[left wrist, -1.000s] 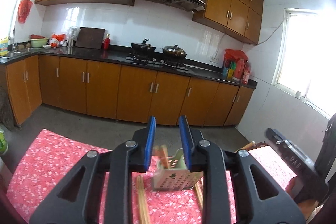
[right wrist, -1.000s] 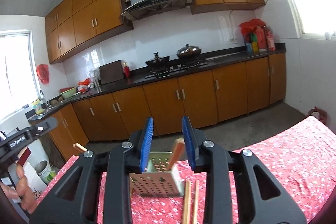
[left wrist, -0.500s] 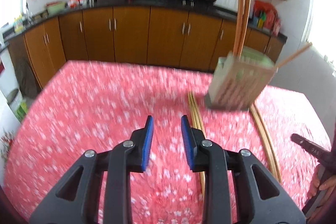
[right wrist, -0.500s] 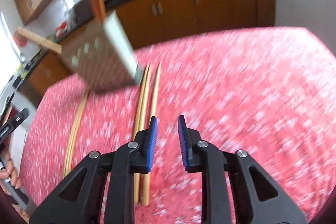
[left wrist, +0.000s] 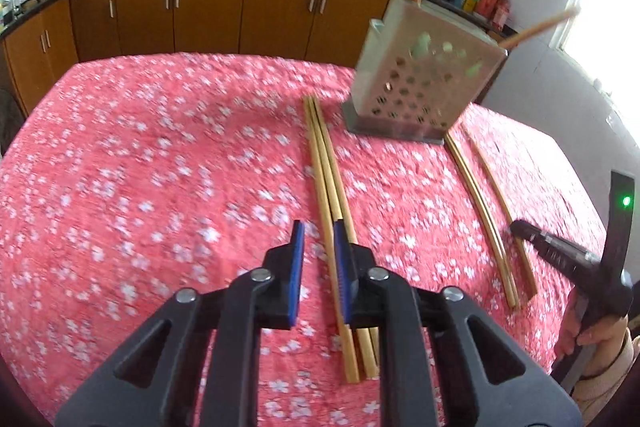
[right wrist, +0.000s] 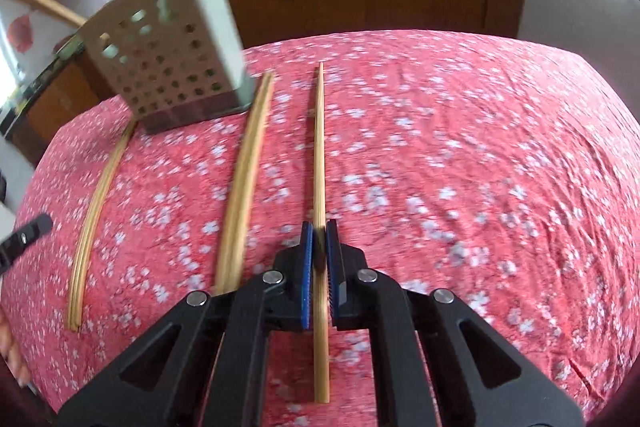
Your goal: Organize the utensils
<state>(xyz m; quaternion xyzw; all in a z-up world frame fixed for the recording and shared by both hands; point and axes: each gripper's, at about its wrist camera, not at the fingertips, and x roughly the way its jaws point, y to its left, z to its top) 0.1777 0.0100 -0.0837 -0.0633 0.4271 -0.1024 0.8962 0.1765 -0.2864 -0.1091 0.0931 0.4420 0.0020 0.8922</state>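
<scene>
One chopstick (right wrist: 319,163) lies lengthwise on the red floral worktop (right wrist: 460,155), and your right gripper (right wrist: 319,247) has its fingers nearly closed around its near half. Beside it to the left lie a pair of chopsticks (right wrist: 244,179) and another pair (right wrist: 96,211), near the perforated metal holder (right wrist: 172,67). Your left gripper (left wrist: 319,255) hovers with fingers apart, empty, just above a bundle of chopsticks (left wrist: 326,179) left of the holder (left wrist: 420,79).
</scene>
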